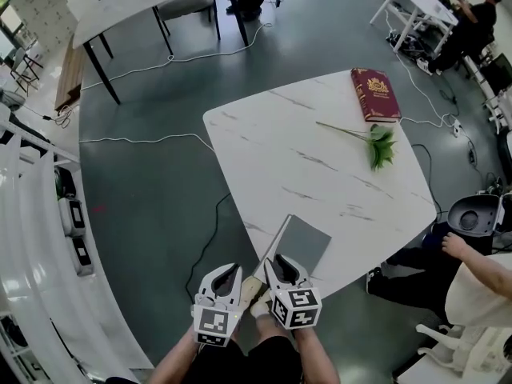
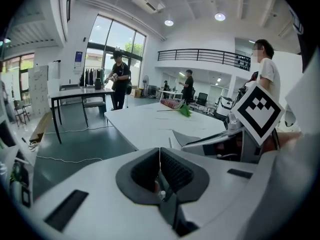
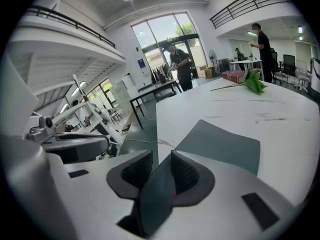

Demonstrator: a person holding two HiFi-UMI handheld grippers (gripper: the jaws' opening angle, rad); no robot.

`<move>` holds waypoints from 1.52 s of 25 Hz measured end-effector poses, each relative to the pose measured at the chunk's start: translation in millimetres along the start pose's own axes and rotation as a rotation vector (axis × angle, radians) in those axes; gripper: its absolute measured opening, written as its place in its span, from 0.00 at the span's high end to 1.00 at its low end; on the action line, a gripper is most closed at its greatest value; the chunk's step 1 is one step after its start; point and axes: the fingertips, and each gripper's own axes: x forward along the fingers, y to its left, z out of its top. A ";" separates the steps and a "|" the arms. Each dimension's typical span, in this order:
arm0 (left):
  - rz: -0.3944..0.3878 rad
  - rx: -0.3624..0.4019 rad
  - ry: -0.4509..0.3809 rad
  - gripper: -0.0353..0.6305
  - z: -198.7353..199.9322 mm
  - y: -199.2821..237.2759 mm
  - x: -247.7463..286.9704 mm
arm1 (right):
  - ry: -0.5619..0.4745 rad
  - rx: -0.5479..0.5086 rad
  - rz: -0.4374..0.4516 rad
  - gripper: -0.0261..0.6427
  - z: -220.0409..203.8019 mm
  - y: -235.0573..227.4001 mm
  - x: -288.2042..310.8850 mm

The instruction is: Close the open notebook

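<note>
Notebook (image 1: 312,243): open, at counter (image 1: 320,154) edge.
Left tool (image 2: 160,155): closed, empty.
Right tool (image 3: 161,158): slightly parted around the raised cover (image 3: 156,191).

No legible lettering anywhere, the gold stamping on the red book (image 1: 374,94) too small for reading.

Looks along the right gripper (image 3: 161,155), jaws parted. Between the ribbed pads (image 3: 186,171), a dark grey notebook cover (image 3: 155,196), up against the right pad and clear of the left. Just beyond, flat near the near edge of a white marble table (image 3: 285,109), the rest of the grey notebook (image 3: 220,146). At the far end, a red book (image 3: 234,76) beside a green leafy sprig (image 3: 254,84). Farther off, past a dark-legged table (image 3: 152,90), a person in black (image 3: 179,64) before tall windows (image 3: 165,39). At far right, another person (image 3: 261,46).
</note>
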 end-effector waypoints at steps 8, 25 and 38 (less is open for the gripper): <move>0.032 -0.036 0.020 0.91 -17.4 16.2 1.3 | 0.016 -0.046 -0.019 0.60 -6.0 -2.1 20.1; 0.043 -0.023 -0.007 0.91 -5.2 13.1 -12.0 | -0.008 -0.053 -0.021 0.58 4.1 -0.9 4.4; -0.024 0.079 -0.174 0.91 88.9 -32.8 -54.5 | -0.211 -0.115 -0.113 0.64 77.8 3.5 -96.8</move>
